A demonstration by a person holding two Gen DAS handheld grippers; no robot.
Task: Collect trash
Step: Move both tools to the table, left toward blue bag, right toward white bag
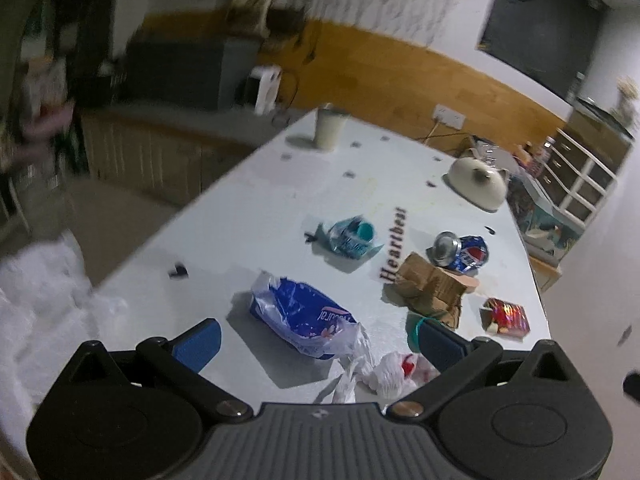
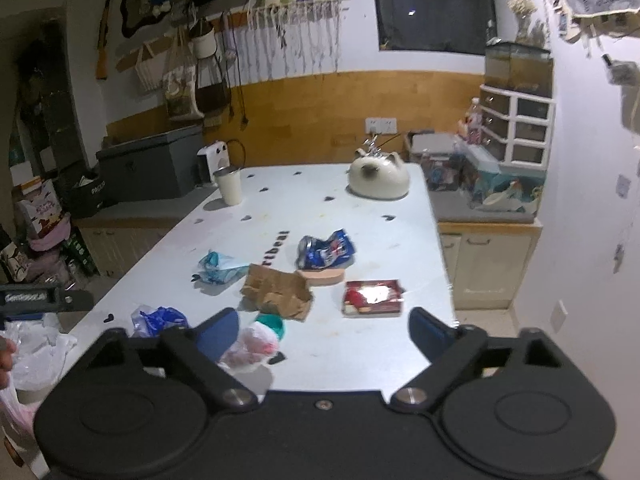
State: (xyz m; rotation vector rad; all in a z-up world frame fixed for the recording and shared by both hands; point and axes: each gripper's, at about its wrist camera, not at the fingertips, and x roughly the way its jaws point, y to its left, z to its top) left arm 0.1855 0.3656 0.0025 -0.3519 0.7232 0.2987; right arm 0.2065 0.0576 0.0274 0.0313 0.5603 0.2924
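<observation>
The white table (image 2: pixel 360 208) carries all the trash, and the crumpled brown paper bag (image 2: pixel 278 290) near its middle serves as the landmark. Just behind the bag lies a crushed blue soda can (image 2: pixel 326 250), with a flat peach-coloured piece (image 2: pixel 324 277) between them, touching the bag's far edge. To the right of the bag sits a red, shiny, open box (image 2: pixel 372 297), apart from it. To the left of the bag, slightly farther back, is a crumpled teal wrapper (image 2: pixel 220 266). In front of the bag, just beside its near edge, a teal round item (image 2: pixel 274 323) rests against a white-and-red crumpled plastic wad (image 2: pixel 252 346). Farther left of that, near the table's edge, lies a blue-and-white plastic bag (image 1: pixel 304 316).

Well behind the brown bag stand 2 non-trash things: a cream cup (image 2: pixel 229 185) at the left rear and a cream cat-shaped dome (image 2: pixel 378 178) at the right rear.

The left gripper (image 1: pixel 320 338) hangs over the near table edge with its jaws spread wide, nothing between the blue pads; the blue-and-white bag lies on the table beyond them. The right gripper (image 2: pixel 324 330) also stands with jaws apart and empty, above bare tabletop in front of the brown bag. White plastic sheeting (image 2: pixel 36 350) shows at the table's left side.
</observation>
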